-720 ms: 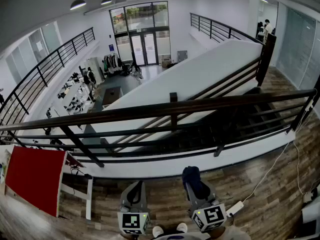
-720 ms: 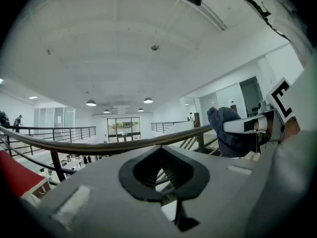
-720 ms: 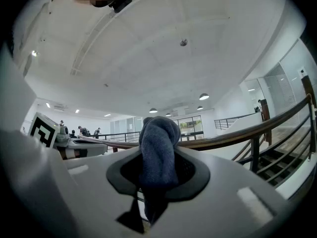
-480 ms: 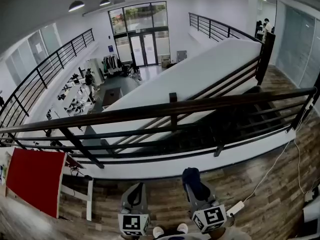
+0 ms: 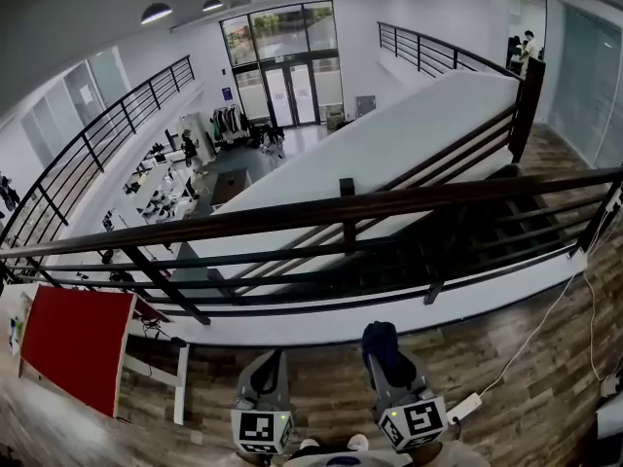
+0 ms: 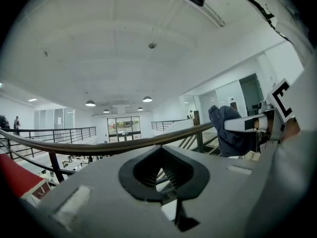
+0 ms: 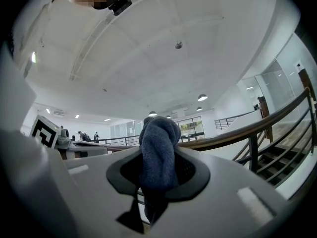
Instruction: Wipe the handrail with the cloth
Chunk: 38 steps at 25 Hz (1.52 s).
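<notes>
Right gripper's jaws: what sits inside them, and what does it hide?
A bunched dark blue cloth is clamped inside the right gripper. It covers the jaws' inner faces and part of the brown handrail behind.

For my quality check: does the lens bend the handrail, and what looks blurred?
Head view: the handrail bows, fisheye distortion. Left gripper view: the left tongs are soft, corners black. Right gripper view: the cloth shows its weave sharply.
</notes>
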Each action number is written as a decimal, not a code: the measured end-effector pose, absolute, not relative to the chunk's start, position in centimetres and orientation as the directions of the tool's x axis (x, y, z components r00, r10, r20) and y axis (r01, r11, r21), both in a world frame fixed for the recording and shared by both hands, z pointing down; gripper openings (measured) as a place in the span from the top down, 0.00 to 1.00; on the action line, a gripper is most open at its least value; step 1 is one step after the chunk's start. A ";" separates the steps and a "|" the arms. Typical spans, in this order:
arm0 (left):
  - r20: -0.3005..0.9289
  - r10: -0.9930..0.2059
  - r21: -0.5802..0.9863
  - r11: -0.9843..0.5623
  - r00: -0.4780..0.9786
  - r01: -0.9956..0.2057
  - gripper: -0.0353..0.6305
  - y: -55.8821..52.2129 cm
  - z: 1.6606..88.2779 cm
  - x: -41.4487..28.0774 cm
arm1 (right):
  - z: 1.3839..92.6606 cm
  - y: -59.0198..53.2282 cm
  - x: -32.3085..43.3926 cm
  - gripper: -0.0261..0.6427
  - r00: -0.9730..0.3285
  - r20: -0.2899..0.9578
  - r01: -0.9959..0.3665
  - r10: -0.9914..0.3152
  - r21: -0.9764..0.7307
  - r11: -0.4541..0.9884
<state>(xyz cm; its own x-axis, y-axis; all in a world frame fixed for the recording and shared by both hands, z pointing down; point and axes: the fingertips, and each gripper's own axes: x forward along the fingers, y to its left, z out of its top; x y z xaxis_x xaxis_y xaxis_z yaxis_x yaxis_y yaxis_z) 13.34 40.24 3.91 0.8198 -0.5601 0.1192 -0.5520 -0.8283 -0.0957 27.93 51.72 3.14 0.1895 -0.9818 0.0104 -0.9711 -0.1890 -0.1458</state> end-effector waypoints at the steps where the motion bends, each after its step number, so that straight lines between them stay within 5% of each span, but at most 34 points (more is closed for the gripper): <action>1: 0.121 -0.560 -0.100 -0.828 0.820 -0.551 0.94 40.3 3.8 13.5 | 3.1 51.6 28.0 0.82 0.185 0.007 -0.972 -0.983 -0.148 -0.184; 22: 0.085 -0.573 -0.095 -0.819 0.815 -0.566 0.94 30.8 5.2 10.4 | 4.5 41.5 24.1 0.83 0.103 0.020 -0.984 -0.994 -0.146 -0.105; 38: 0.132 -0.662 -0.064 -0.748 0.737 -0.660 0.94 5.8 5.8 -5.5 | 6.1 14.0 6.8 0.82 -0.089 0.118 -0.988 -0.989 -0.138 0.073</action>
<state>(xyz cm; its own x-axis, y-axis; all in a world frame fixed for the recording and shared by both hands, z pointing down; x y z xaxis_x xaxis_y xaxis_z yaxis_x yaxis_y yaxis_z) -5.52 5.80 5.80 0.7374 -0.6623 0.1325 -0.6605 -0.7481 -0.0641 6.78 13.95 6.10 -0.0894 -0.9890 0.1183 -0.9878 0.0728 -0.1379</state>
